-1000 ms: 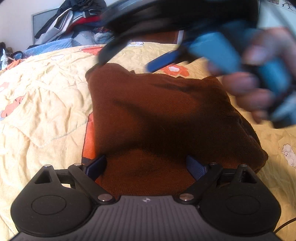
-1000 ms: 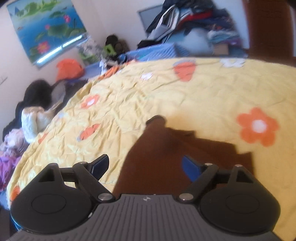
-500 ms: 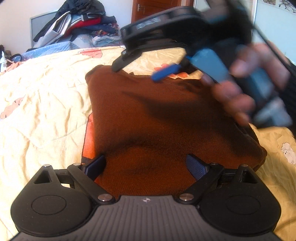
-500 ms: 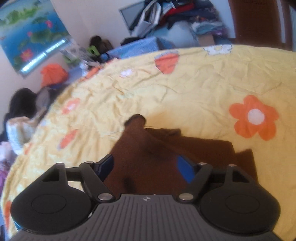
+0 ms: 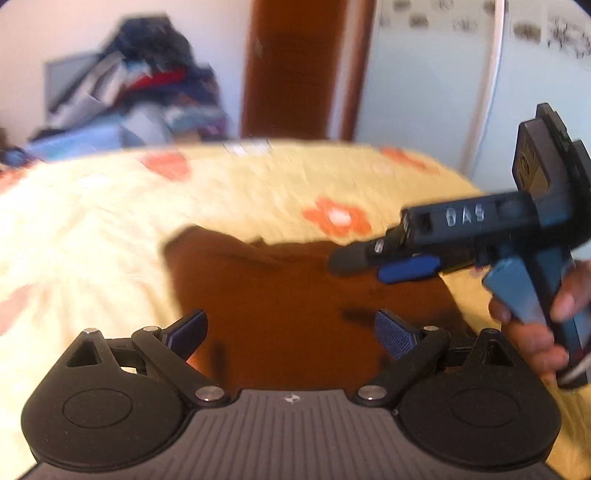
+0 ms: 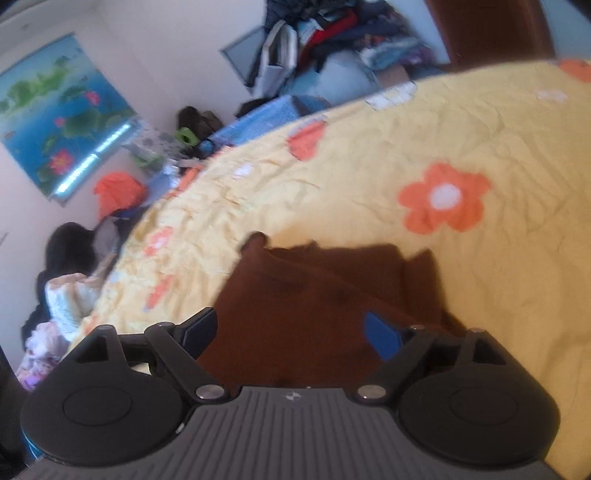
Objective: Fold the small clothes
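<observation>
A home bedroom: a bed under a yellow flowered quilt (image 6: 424, 140), a heap of clothes (image 6: 332, 33) piled at the far wall, a lotus-pond poster (image 6: 55, 122) far left, a wooden door (image 5: 295, 66).

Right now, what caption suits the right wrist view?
Open fingers above a brown garment lying on a yellow flowered quilt.

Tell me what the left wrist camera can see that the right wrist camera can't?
Only the left wrist view shows the right gripper from outside, the hand holding it, and a brown door. Only the right wrist view shows the pond poster and an orange cloth. Both show the brown garment on the yellow flowered quilt and a clothes pile.
</observation>
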